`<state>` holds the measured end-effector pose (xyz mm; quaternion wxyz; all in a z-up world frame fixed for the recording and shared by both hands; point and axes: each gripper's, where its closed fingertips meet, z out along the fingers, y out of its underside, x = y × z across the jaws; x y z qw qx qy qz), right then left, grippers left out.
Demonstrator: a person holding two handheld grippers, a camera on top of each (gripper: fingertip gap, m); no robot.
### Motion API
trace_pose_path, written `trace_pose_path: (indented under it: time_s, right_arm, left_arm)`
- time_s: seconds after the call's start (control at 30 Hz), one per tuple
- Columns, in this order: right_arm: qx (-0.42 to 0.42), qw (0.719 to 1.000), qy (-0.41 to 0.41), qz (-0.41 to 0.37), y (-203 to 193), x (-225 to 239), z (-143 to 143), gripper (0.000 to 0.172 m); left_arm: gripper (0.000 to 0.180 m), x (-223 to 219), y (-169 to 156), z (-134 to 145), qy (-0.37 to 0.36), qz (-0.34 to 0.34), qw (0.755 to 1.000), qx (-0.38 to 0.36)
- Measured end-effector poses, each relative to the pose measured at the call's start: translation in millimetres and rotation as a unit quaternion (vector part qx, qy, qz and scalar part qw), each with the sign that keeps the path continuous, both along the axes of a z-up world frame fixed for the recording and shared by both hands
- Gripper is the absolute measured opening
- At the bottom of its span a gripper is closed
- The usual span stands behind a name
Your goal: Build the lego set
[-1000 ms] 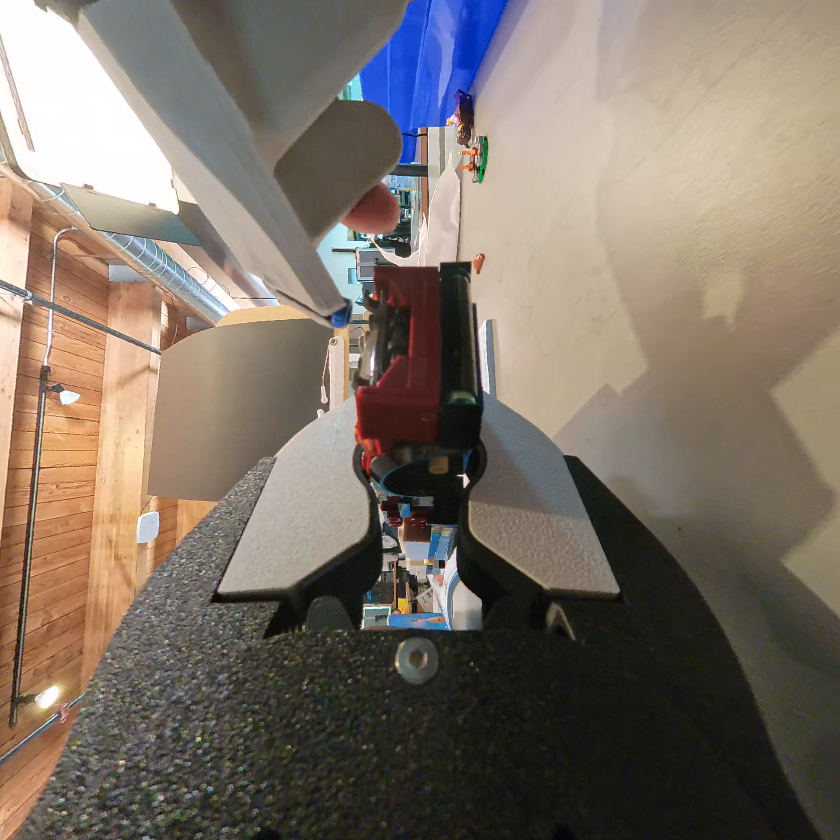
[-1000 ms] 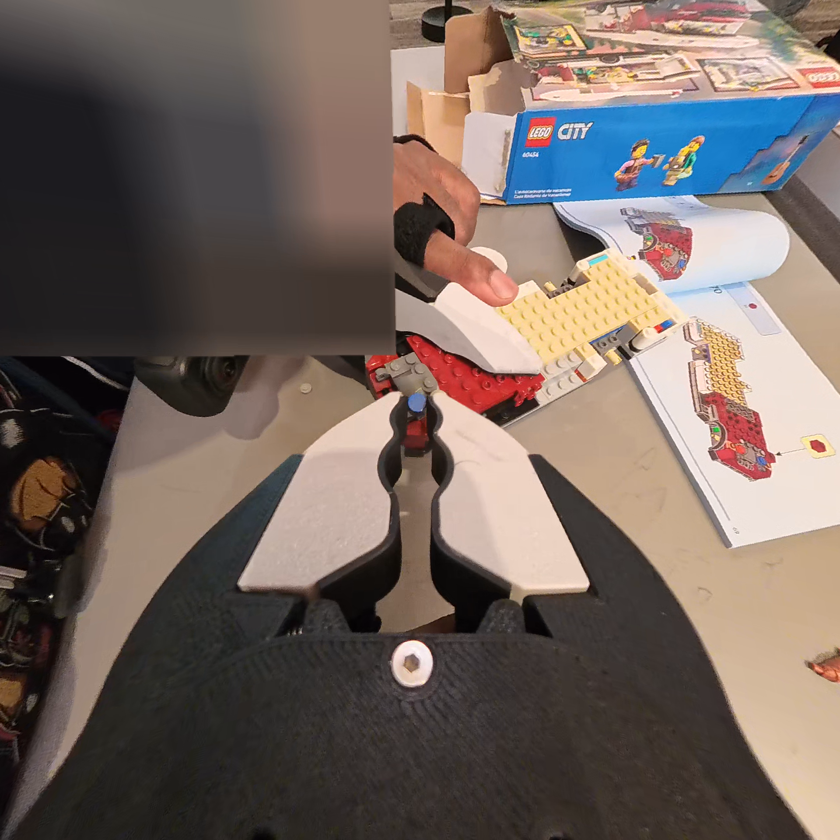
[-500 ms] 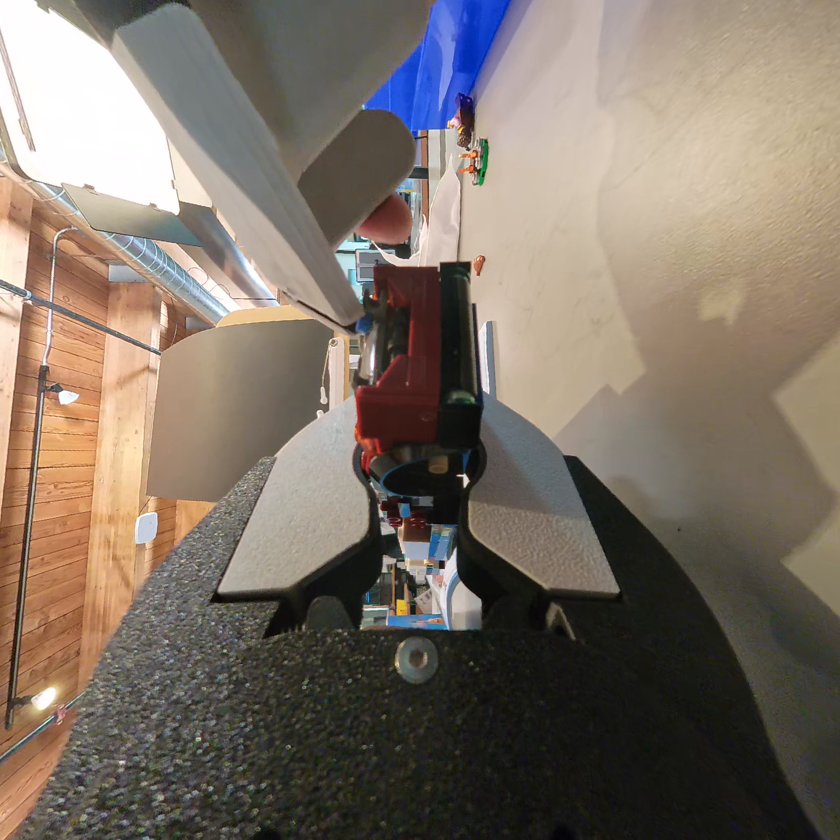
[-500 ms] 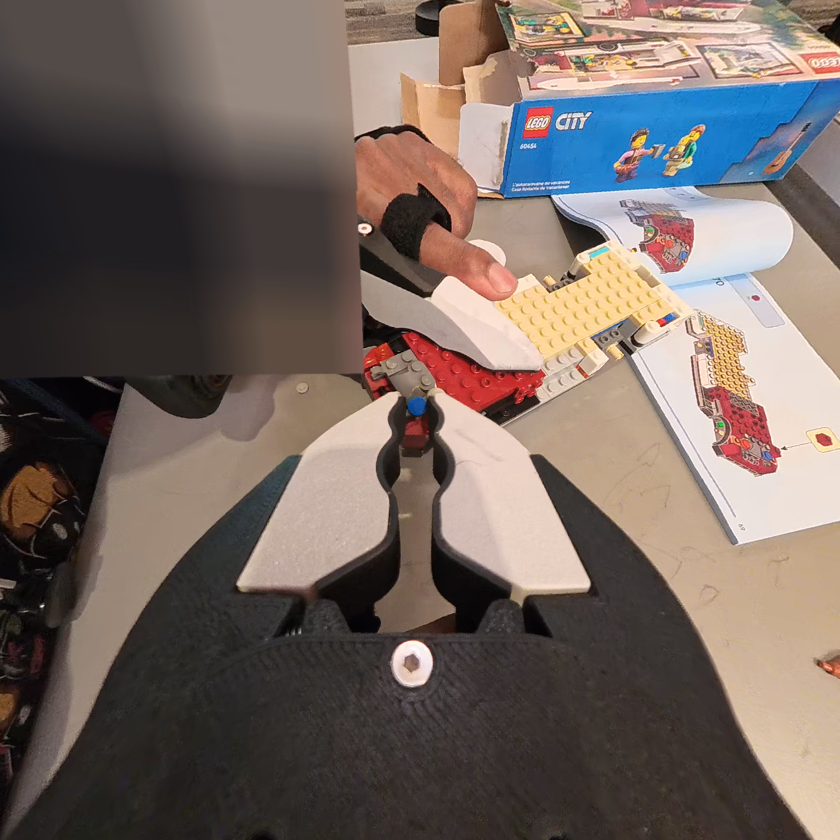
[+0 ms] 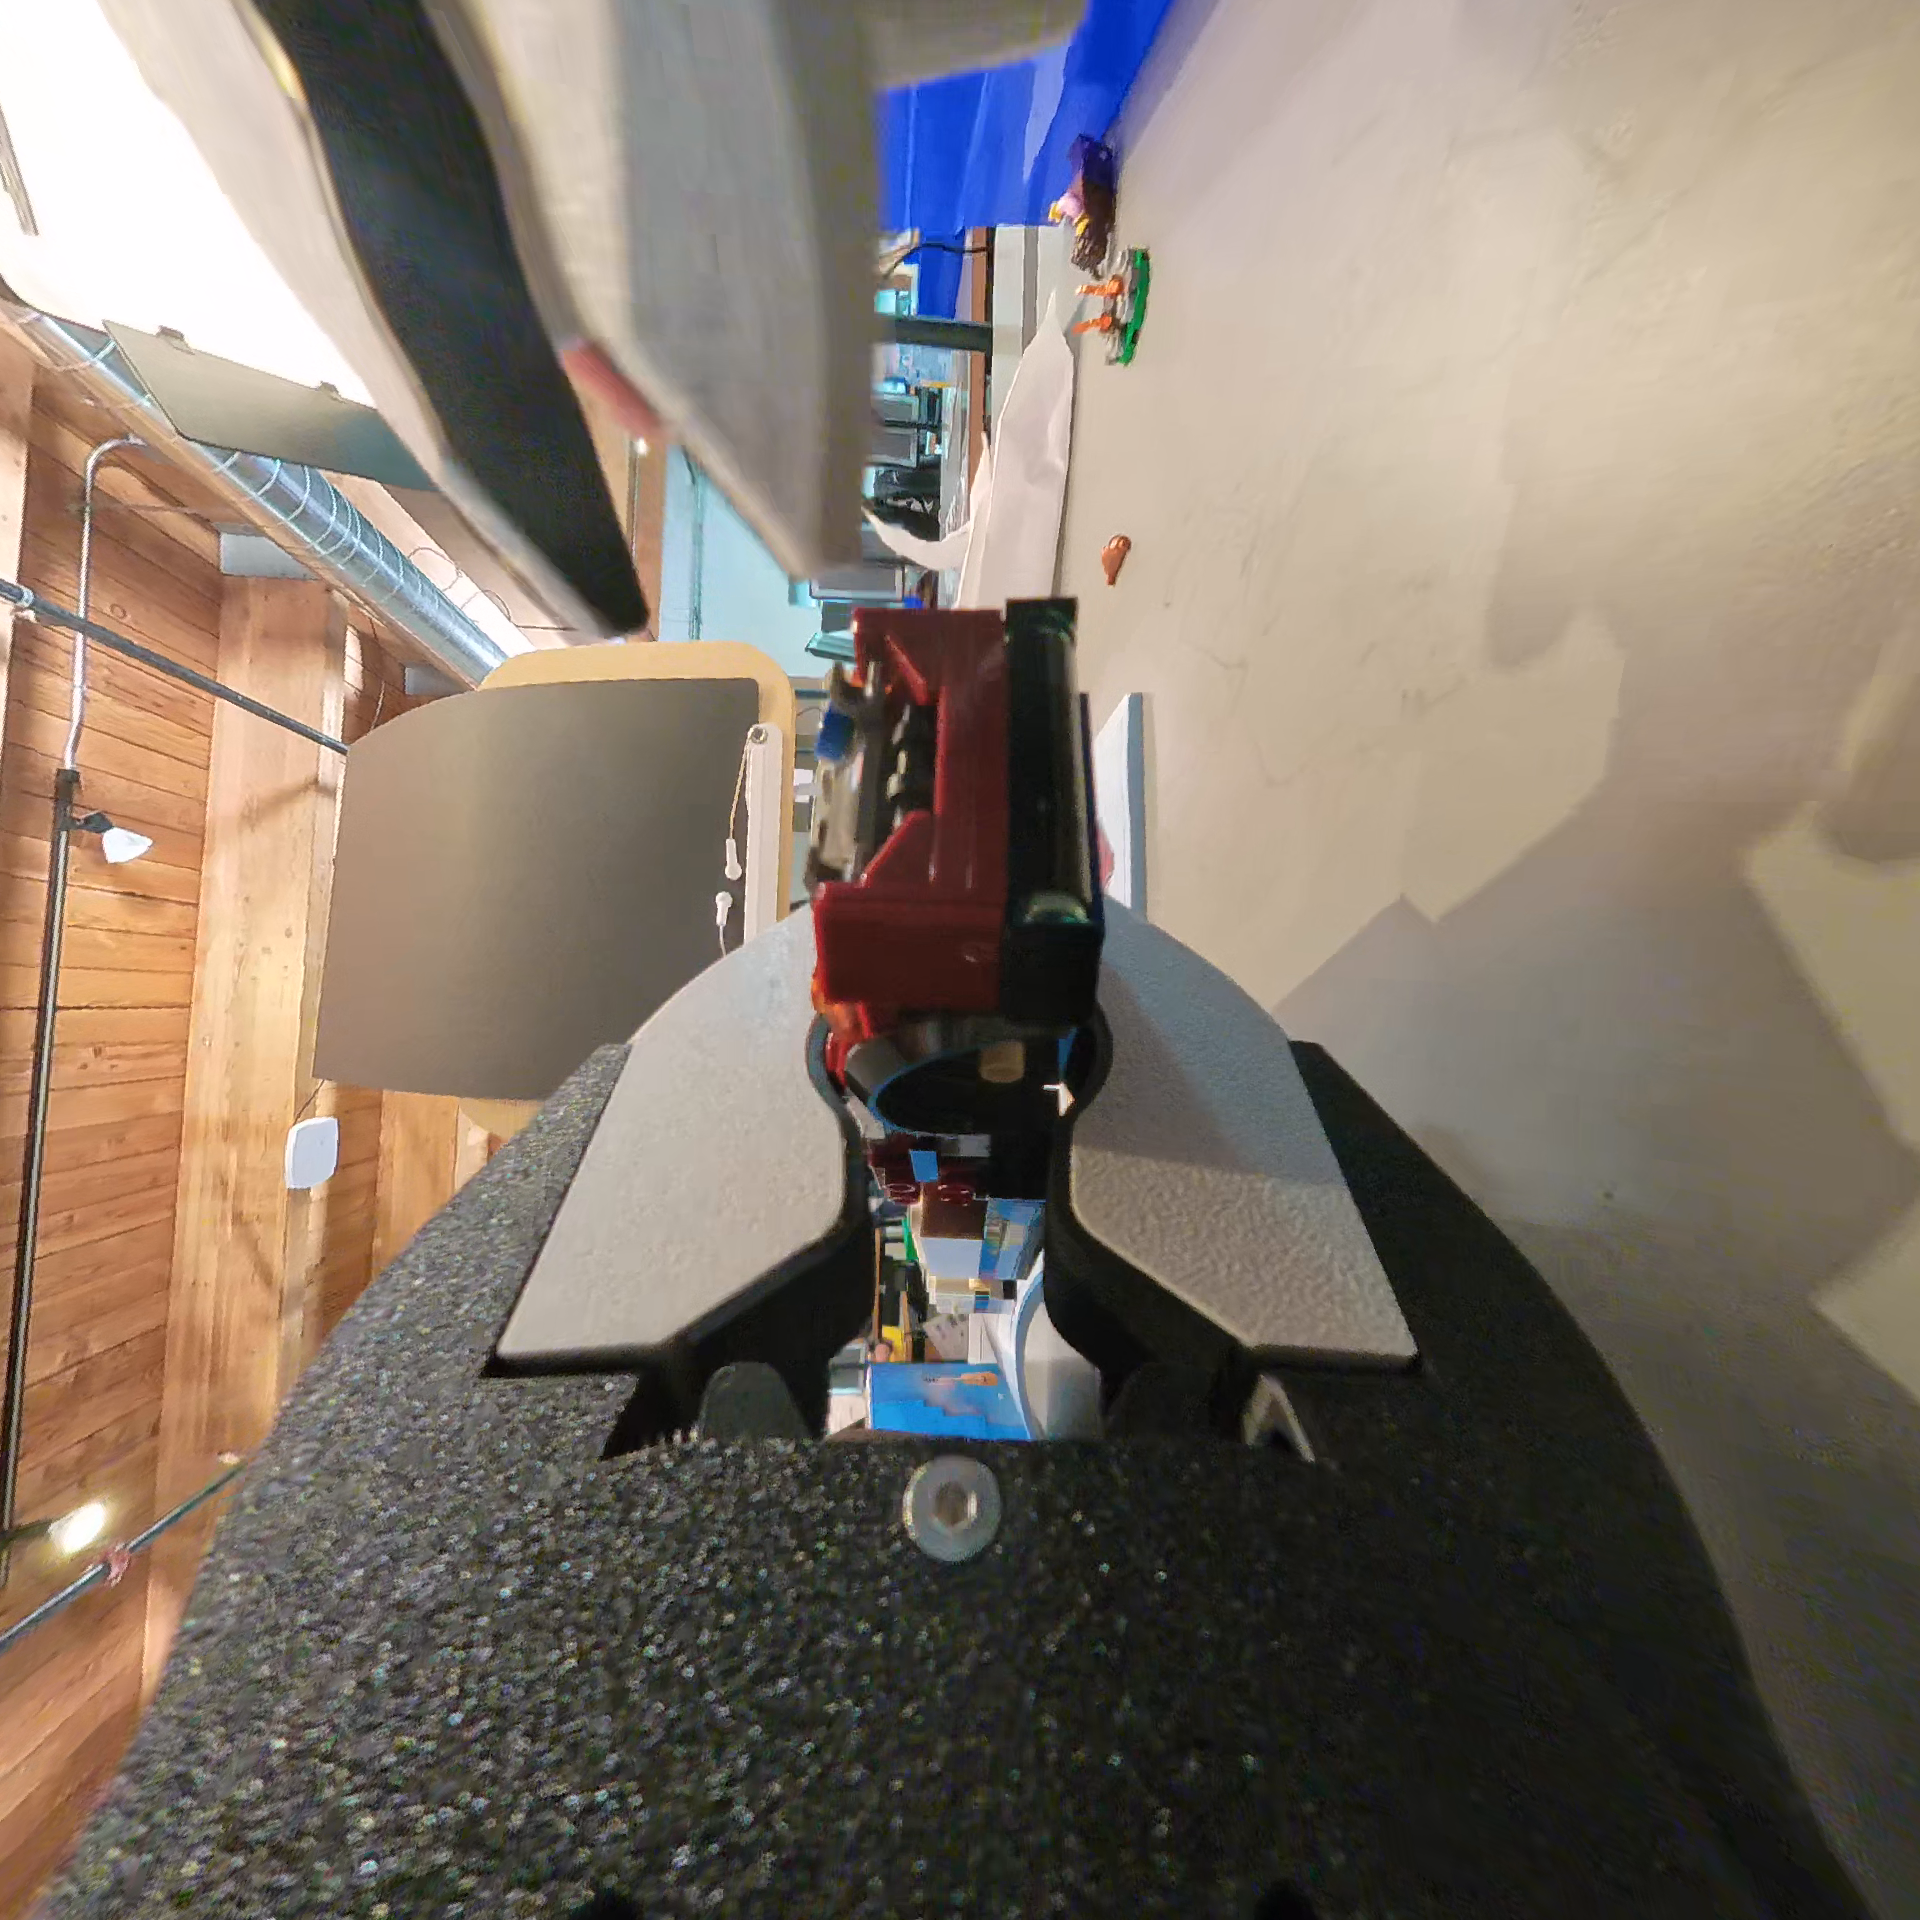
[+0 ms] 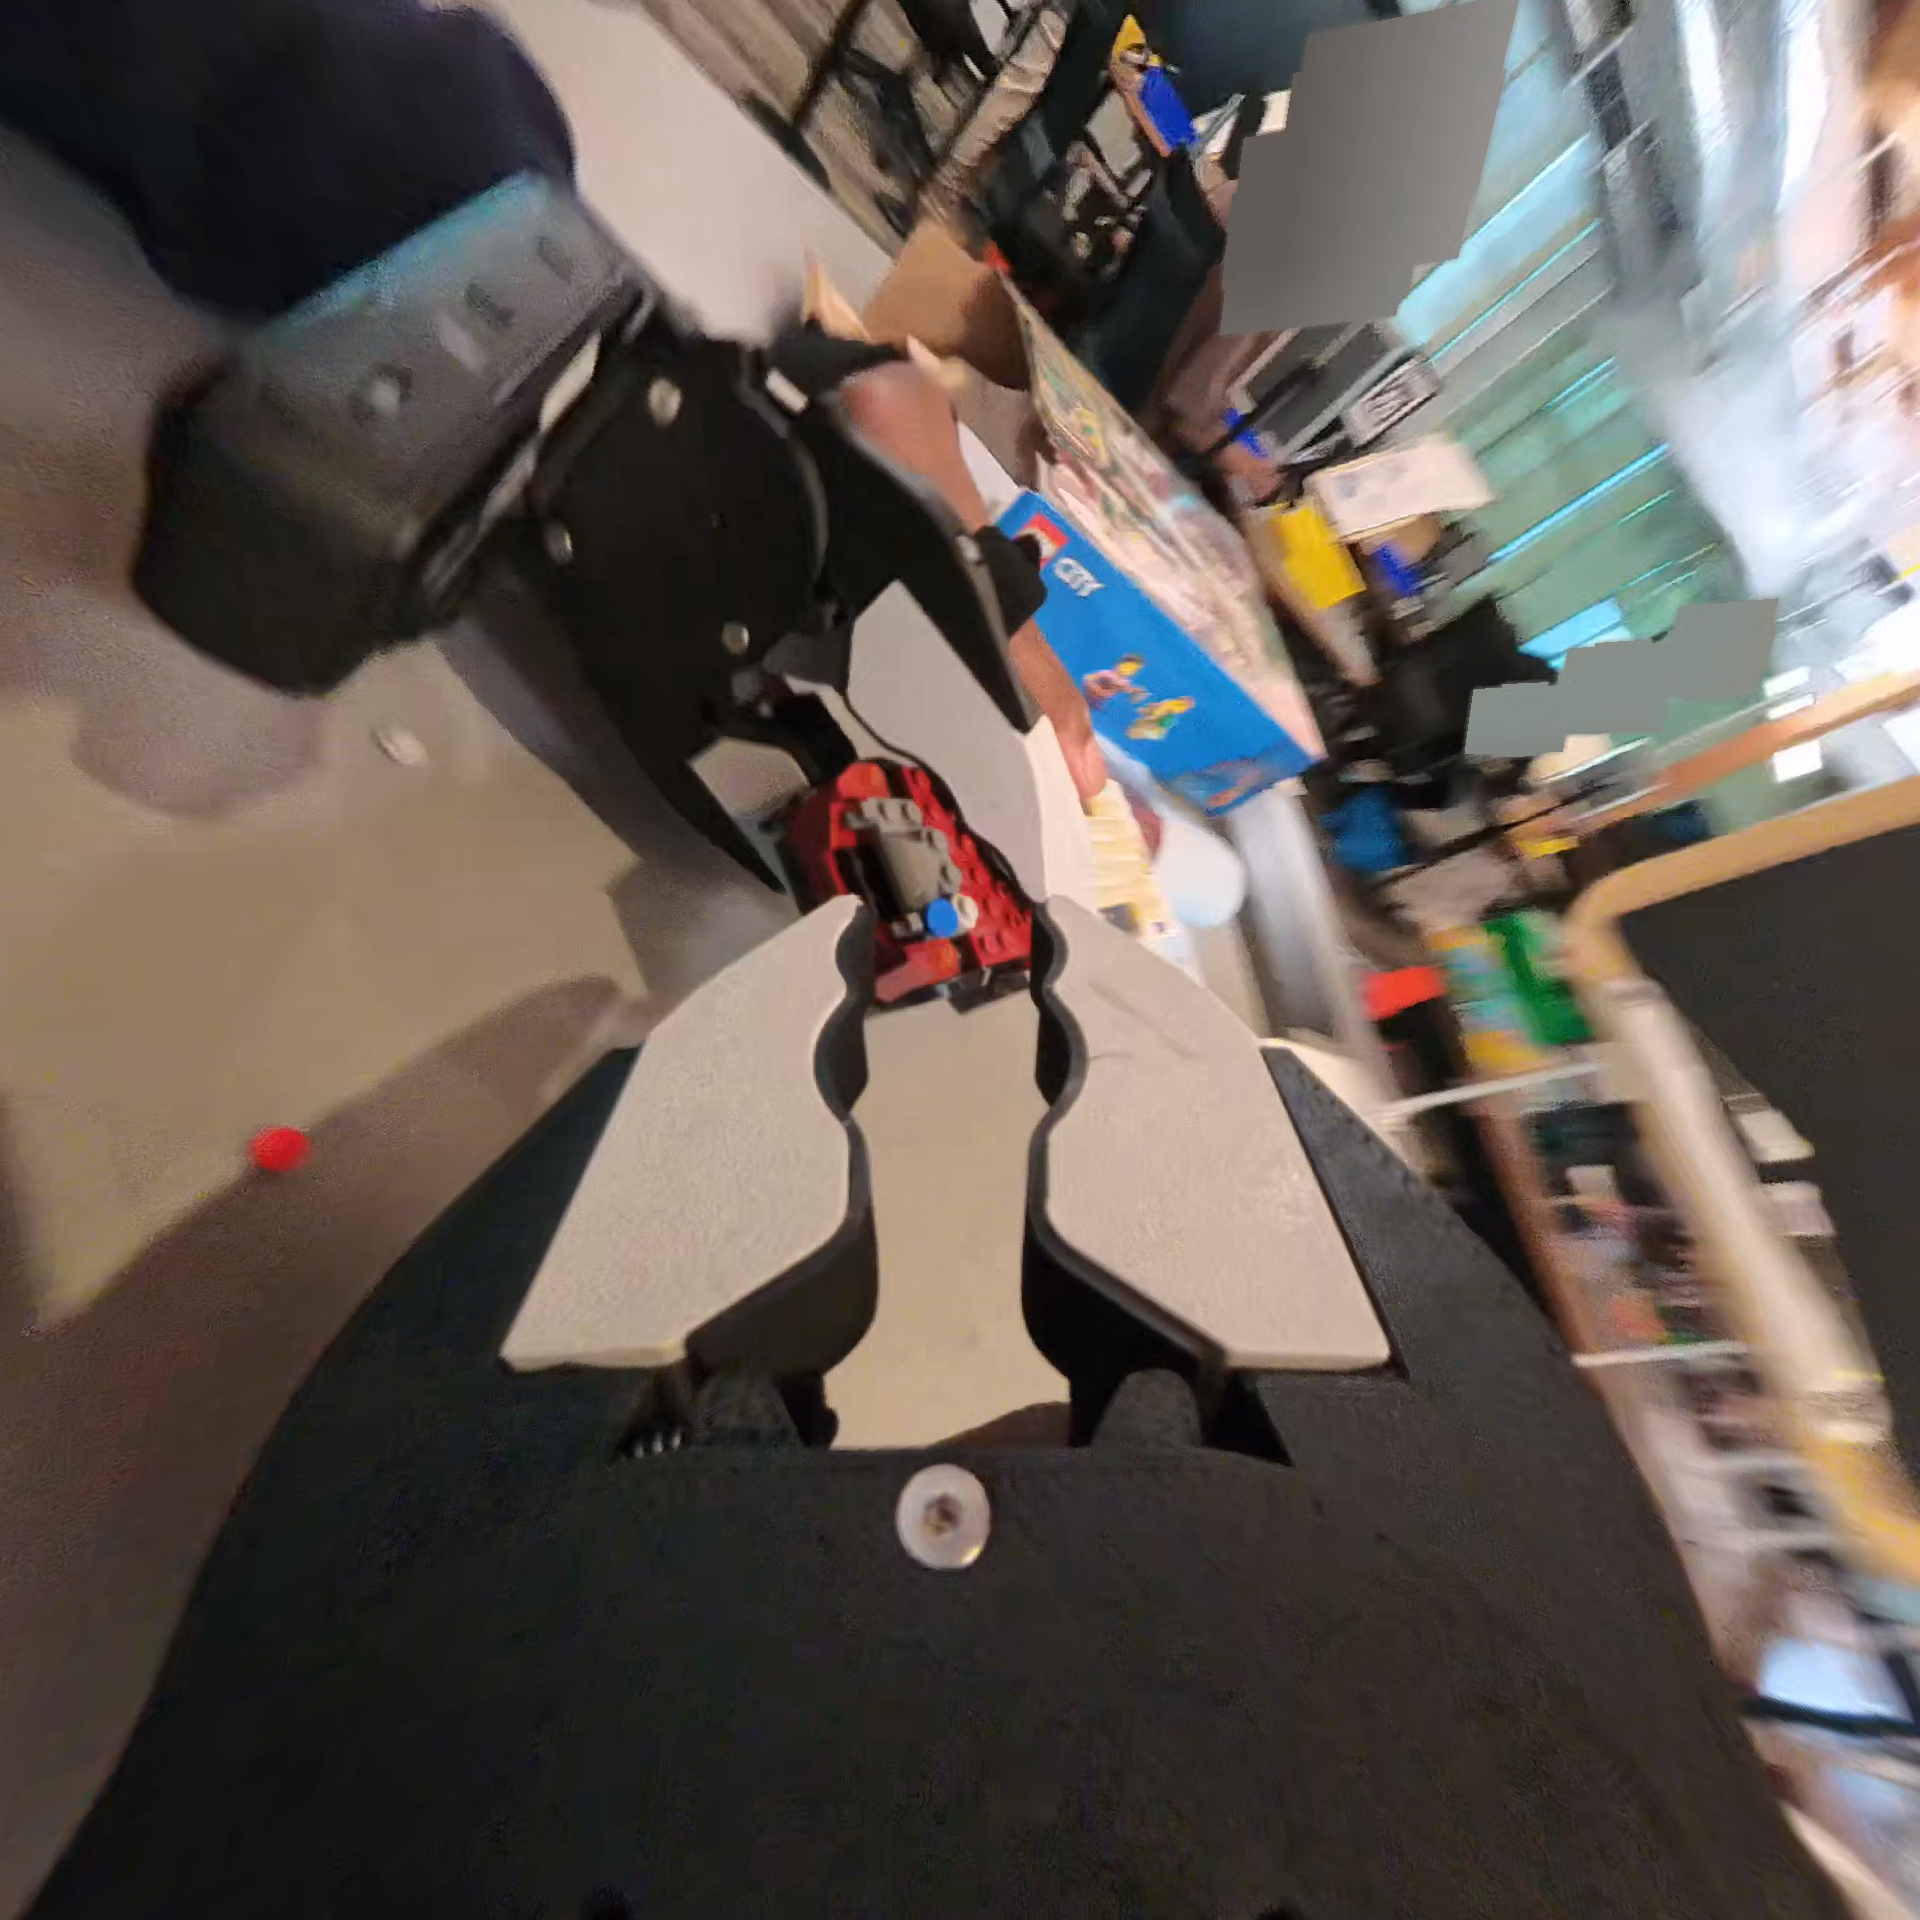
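My left gripper (image 5: pixel 961 935) is shut on the red and black lego model (image 5: pixel 935 831) and holds it on its side, close to the table. In the right wrist view the same gripper (image 6: pixel 914 831) clamps the model (image 6: pixel 935 935) from behind. A grey part with a small blue round stud (image 6: pixel 942 916) sits on top of the model. My right gripper (image 6: pixel 945 935) is open, with its fingertips just short of the model's near end and not pressing on it. In the left wrist view the right gripper (image 5: pixel 623 260) is a blur above the model.
The blue lego box (image 6: pixel 1143 644) lies behind the model, with the person's hand (image 6: pixel 1070 727) beside it. A small red piece (image 6: pixel 278 1148) lies on the table to the left. A brown piece (image 5: pixel 1115 556), a green plate (image 5: pixel 1132 312) and the white booklet (image 5: pixel 1023 468) lie farther off. Tip to tip, the grippers are about 7 cm apart. The right tips stand about 11 cm off the small red piece (image 6: pixel 278 1148).
My right gripper opened and let go of the blue stud, which now sits on the model's grey part. It tilted and drew back a little. My left gripper kept its hold.
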<state>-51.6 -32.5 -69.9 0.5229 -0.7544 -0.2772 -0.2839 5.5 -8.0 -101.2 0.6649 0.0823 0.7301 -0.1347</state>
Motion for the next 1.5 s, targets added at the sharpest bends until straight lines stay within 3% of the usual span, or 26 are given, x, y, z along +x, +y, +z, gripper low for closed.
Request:
trace_pose_path:
  time_s: [0.1,0.3,1.0,1.5]
  right_arm:
    - [0.001,0.994,-0.11,-0.012,3.4,-2.1,-7.6,0.031]
    - [-0.006,0.981,-0.187,-0.051,11.9,7.1,-15.2,0.045]
    - [-0.039,0.968,-0.241,-0.05,13.8,15.0,-24.6,0.03]
    - [-0.052,0.963,-0.264,-0.032,14.0,13.2,-25.3,0.029]
  left_arm:
    - [0.035,3.5,5.6,2.1,-0.002,0.018,1.0,-0.003]
    - [0.036,8.5,14.2,4.0,0.002,0.045,0.999,-0.008]
    - [0.035,7.5,9.1,1.2,0.002,0.036,0.999,0.011]
    - [0.035,6.5,7.9,1.3,0.005,0.029,0.999,0.013]
